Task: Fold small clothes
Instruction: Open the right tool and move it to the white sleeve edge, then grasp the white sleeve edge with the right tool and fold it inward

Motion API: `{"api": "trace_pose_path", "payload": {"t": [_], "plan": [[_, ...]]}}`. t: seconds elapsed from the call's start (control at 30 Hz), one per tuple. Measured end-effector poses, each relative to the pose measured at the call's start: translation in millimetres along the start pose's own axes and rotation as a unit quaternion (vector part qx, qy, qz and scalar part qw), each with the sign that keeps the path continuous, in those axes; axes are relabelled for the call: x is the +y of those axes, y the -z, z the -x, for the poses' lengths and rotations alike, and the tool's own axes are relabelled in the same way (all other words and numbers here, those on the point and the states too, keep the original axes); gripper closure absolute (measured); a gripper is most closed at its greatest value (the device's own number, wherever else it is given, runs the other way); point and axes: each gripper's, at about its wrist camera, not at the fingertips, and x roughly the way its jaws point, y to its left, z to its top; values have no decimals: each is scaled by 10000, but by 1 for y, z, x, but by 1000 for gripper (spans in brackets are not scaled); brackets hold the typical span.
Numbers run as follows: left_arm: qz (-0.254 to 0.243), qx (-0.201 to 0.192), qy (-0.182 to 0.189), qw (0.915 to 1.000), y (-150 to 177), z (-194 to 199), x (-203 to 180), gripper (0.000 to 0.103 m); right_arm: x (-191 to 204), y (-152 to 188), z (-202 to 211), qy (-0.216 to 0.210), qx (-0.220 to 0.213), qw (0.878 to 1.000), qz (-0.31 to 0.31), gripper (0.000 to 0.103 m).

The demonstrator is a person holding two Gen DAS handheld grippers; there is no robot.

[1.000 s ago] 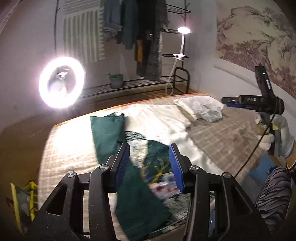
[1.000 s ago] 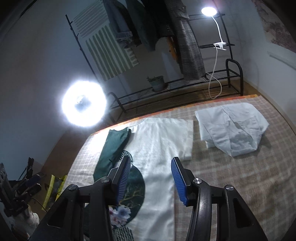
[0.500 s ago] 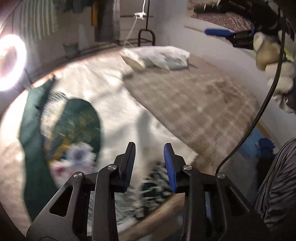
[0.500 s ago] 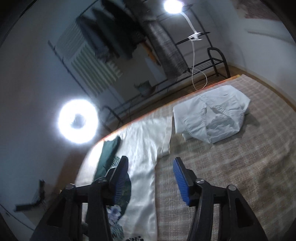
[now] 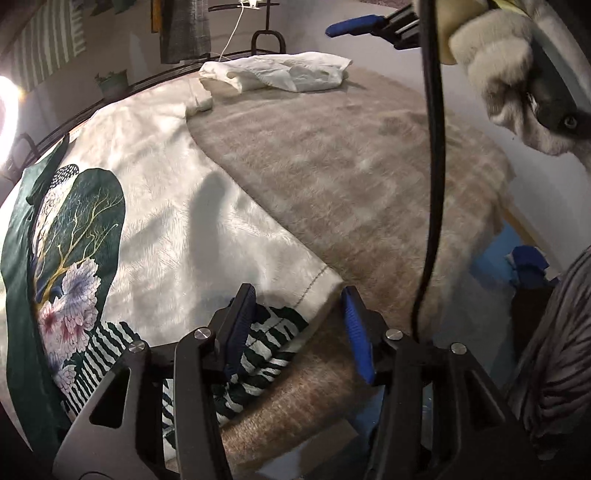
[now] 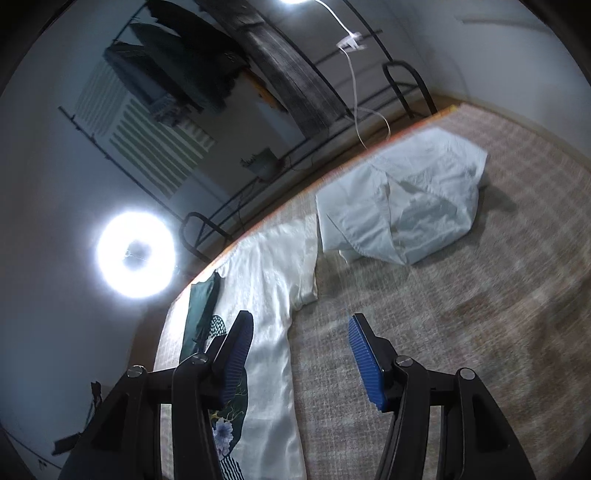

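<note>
A white garment (image 5: 192, 206) with a green floral print (image 5: 77, 236) lies flat on the checked bedcover (image 5: 351, 155). It also shows in the right wrist view (image 6: 269, 295). My left gripper (image 5: 295, 302) is open, low over the garment's near right hem corner (image 5: 325, 280), its jaws either side of it. My right gripper (image 6: 299, 339) is open and empty, held high above the bed; its blue fingertip (image 5: 351, 27) shows at the top of the left wrist view.
A crumpled white garment (image 6: 402, 210) lies at the bed's far side, also in the left wrist view (image 5: 284, 74). A ring light (image 6: 135, 254), a clothes rack (image 6: 221, 74) and a clip lamp stand beyond. A black cable (image 5: 432, 166) hangs at right.
My left gripper dropped and swung right to the garment's near hem corner, and its jaws opened wider. My right gripper rose and tilted, staying open.
</note>
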Motion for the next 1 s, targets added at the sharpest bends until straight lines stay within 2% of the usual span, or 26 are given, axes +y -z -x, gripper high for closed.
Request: {"api": "trace_pose_path", "payload": {"t": [0.07, 0.13, 0.2, 0.23, 0.37, 0.57, 0.73, 0.83, 0.9, 0.93, 1.0], "plan": [[-41, -56, 7, 10000, -1, 0, 0, 59, -4, -1, -14, 3, 88, 9999, -119, 46], [-75, -113, -29, 9999, -2, 0, 0, 83, -7, -2, -27, 96, 161, 9997, -148, 46], [-3, -151, -35, 9999, -6, -4, 5, 94, -8, -3, -42, 147, 257, 9994, -161, 46], [73, -152, 10, 9999, -7, -4, 9, 96, -8, -4, -50, 145, 312, 9992, -181, 46], [594, -180, 317, 9976, -8, 3, 25, 99, -6, -6, -83, 219, 514, 9981, -241, 46], [1038, -383, 555, 9923, -8, 21, 39, 100, -2, -11, -134, 466, 727, 9958, -290, 46], [1132, -485, 584, 9907, -4, 31, 47, 100, -12, -11, -173, 637, 837, 9919, -714, 47], [1234, -509, 611, 9892, -3, 33, 55, 100, -11, -14, -182, 665, 659, 9924, -795, 47], [1298, -523, 627, 9882, 0, 32, 59, 100, -6, -17, -186, 691, 636, 9928, -750, 53], [1333, -524, 647, 9876, 1, 31, 61, 100, -3, -17, -189, 690, 683, 9929, -691, 62], [1423, -520, 706, 9859, -2, 26, 66, 100, 3, -15, -195, 808, 755, 9924, -547, 67]]}}
